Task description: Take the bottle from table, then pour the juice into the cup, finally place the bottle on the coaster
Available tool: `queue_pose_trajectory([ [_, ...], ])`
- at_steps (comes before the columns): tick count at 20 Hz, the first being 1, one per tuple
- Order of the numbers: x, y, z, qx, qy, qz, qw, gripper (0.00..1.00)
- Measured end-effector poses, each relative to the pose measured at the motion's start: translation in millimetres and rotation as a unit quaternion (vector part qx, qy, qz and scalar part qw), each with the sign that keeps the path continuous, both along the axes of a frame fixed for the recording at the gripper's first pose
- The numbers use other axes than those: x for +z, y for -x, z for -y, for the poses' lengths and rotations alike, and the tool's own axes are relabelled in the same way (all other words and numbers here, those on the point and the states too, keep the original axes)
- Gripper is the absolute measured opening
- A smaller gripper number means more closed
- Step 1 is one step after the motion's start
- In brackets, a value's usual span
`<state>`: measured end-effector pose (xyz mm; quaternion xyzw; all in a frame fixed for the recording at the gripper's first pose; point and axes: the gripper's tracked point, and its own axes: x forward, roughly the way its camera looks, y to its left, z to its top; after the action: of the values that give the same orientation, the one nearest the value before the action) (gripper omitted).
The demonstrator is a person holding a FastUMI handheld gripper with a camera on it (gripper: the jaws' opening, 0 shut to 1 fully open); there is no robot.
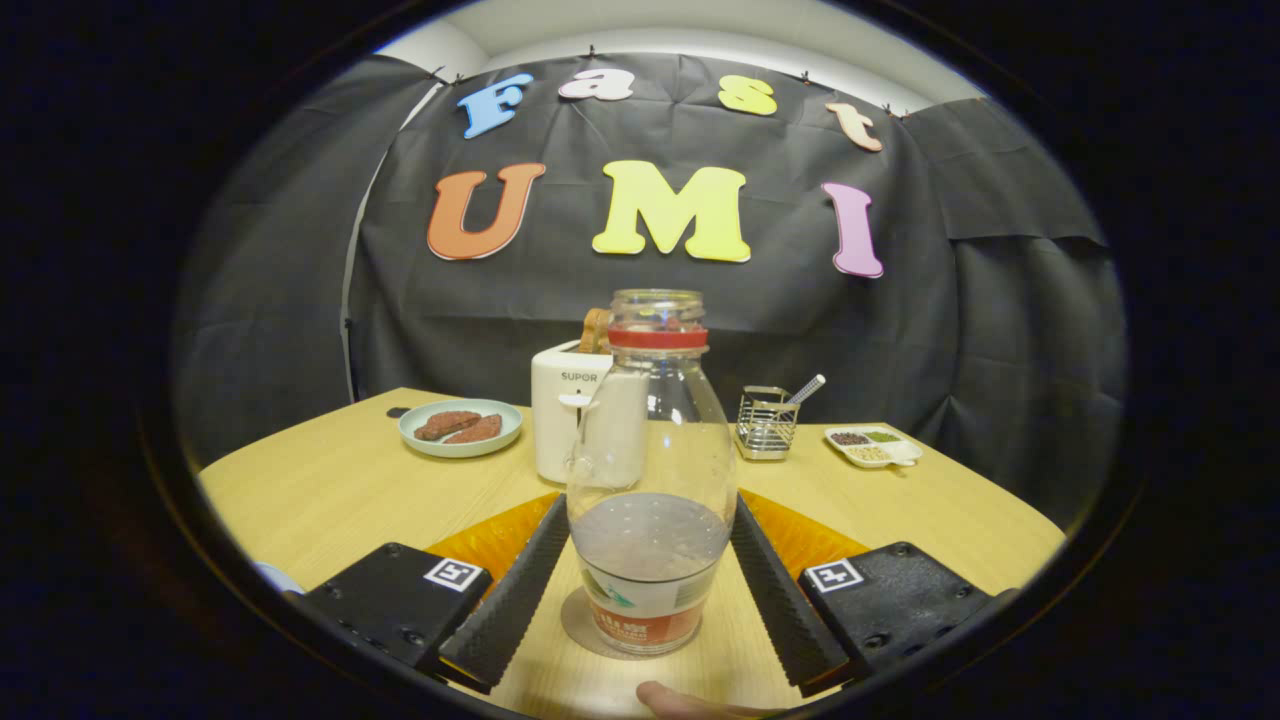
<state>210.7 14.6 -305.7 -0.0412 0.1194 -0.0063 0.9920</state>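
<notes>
My hand-held gripper (648, 590) has its 2 fingers spread apart, one on each side of the bottle (650, 470); whether either finger touches the glass, I cannot tell. The bottle stands upright between them on a round coaster (578, 625) on the counter (330, 490), its mouth open above a red neck ring, with dark juice in its lower part. Beyond the bottle stands a white toaster (562, 420). Beside the toaster sits a plate (460, 427) holding 2 brown pieces. A wire rack (766, 422) and a small divided dish (872, 446) stand further off on the other side.
</notes>
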Motion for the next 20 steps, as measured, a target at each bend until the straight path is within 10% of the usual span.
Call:
queue_pose_trajectory([
  [20,129.5,73.0,-4.8,-0.002,-0.013,0.083,0.996,1.0],
])
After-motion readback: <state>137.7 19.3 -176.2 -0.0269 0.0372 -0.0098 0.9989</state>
